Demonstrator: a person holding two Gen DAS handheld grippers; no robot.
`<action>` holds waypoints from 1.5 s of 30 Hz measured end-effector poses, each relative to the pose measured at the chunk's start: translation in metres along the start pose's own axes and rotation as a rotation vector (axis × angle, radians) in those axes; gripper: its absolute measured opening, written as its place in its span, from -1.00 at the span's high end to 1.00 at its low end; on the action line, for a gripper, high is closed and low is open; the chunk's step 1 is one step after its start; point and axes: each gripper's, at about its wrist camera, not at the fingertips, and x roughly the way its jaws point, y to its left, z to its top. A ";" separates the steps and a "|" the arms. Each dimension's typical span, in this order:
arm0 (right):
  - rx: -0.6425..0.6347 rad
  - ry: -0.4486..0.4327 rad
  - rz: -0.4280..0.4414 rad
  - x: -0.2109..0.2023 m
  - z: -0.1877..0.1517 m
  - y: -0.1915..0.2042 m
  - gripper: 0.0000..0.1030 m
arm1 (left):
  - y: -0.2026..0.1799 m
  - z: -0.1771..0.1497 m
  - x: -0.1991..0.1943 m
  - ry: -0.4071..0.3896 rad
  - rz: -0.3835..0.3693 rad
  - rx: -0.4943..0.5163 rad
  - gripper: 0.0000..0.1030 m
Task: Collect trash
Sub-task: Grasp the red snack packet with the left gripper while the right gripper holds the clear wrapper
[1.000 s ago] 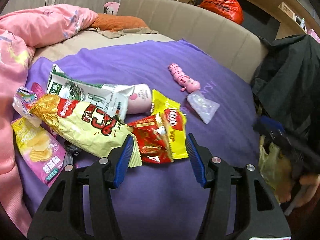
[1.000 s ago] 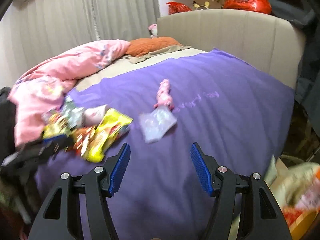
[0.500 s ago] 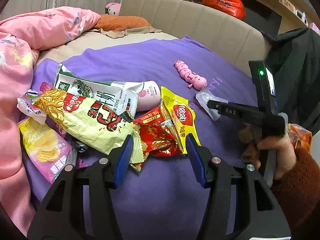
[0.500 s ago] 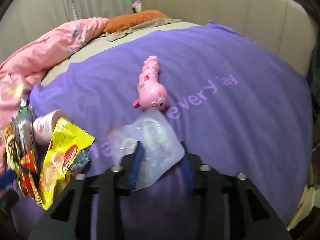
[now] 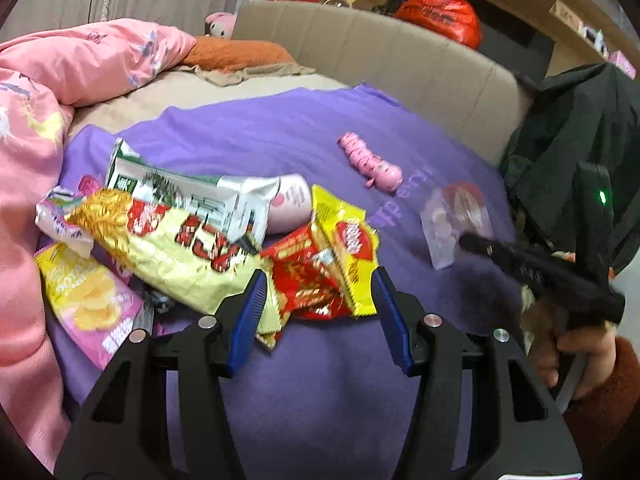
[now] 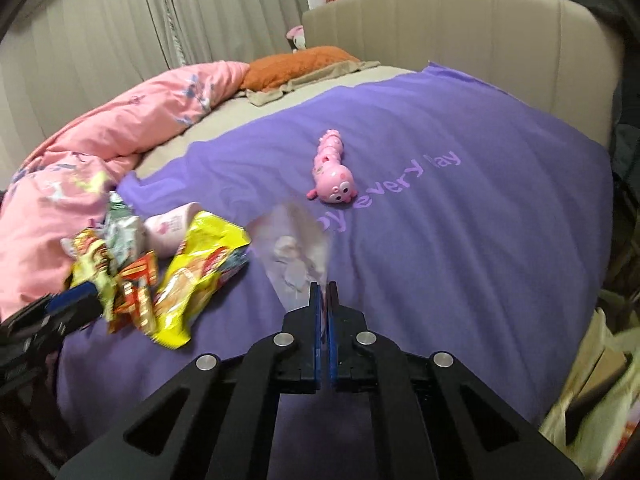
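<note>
A heap of snack wrappers lies on the purple blanket (image 5: 320, 380): a big yellow chip bag (image 5: 168, 248), a red wrapper (image 5: 308, 280), a yellow wrapper (image 5: 344, 240), a pink chip bag (image 5: 88, 304) and a green-white pouch (image 5: 180, 196). My left gripper (image 5: 318, 288) stands open, its blue pads either side of the red and yellow wrappers' near ends. My right gripper (image 6: 323, 292) is shut on the corner of a clear plastic bag (image 6: 294, 252), which hangs blurred just above the blanket. In the left wrist view the clear plastic bag (image 5: 456, 220) hangs at the right gripper's tip (image 5: 466, 240).
A pink caterpillar toy (image 6: 332, 176) lies mid-blanket beyond the clear bag. A pink duvet (image 6: 100, 152) is bunched at the left, with an orange pillow (image 6: 296, 64) and a padded headboard (image 6: 460, 32) behind. A light bag (image 6: 592, 364) sits off the bed's right edge, and dark clothing (image 5: 580, 140) hangs there.
My right gripper came down to the clear plastic bag, closed on its corner and drew it back, lifting it off the blanket. The left gripper has barely moved.
</note>
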 end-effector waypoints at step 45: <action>0.040 -0.039 0.112 -0.087 -0.091 -0.015 0.90 | 0.025 -0.023 0.015 0.225 0.010 0.040 -0.26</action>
